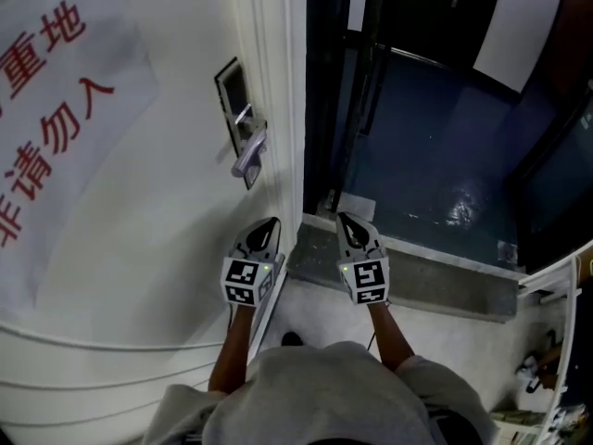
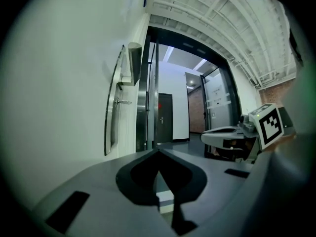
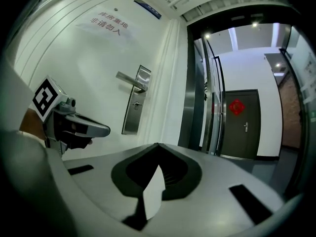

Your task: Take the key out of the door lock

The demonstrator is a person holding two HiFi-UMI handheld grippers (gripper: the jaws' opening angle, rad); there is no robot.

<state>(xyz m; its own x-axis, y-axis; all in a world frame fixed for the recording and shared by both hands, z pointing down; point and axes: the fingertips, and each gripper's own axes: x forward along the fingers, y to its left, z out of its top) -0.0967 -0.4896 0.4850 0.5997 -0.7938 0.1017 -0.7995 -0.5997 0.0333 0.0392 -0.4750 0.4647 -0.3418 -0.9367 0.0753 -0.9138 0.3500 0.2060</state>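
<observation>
A steel lock plate (image 1: pixel 237 100) with a lever handle (image 1: pixel 250 152) sits near the white door's free edge. In the right gripper view the lock plate (image 3: pixel 134 102) bears the handle (image 3: pixel 130 79), and a small key-like piece (image 3: pixel 137 104) shows under it. From the left gripper view the plate (image 2: pixel 111 110) is edge-on and that small piece (image 2: pixel 124 101) sticks out. My left gripper (image 1: pixel 269 222) is shut and empty, below the handle and apart from it. My right gripper (image 1: pixel 345 219) is shut and empty beside it, in front of the doorway.
The door (image 1: pixel 139 248) carries a paper sign with red characters (image 1: pixel 46 109). Right of the door edge is an open doorway with a grey stone threshold (image 1: pixel 417 274) and a dark floor (image 1: pixel 435 156). Metal-framed glass (image 3: pixel 212 102) and a dark far door (image 3: pixel 245 122) lie beyond.
</observation>
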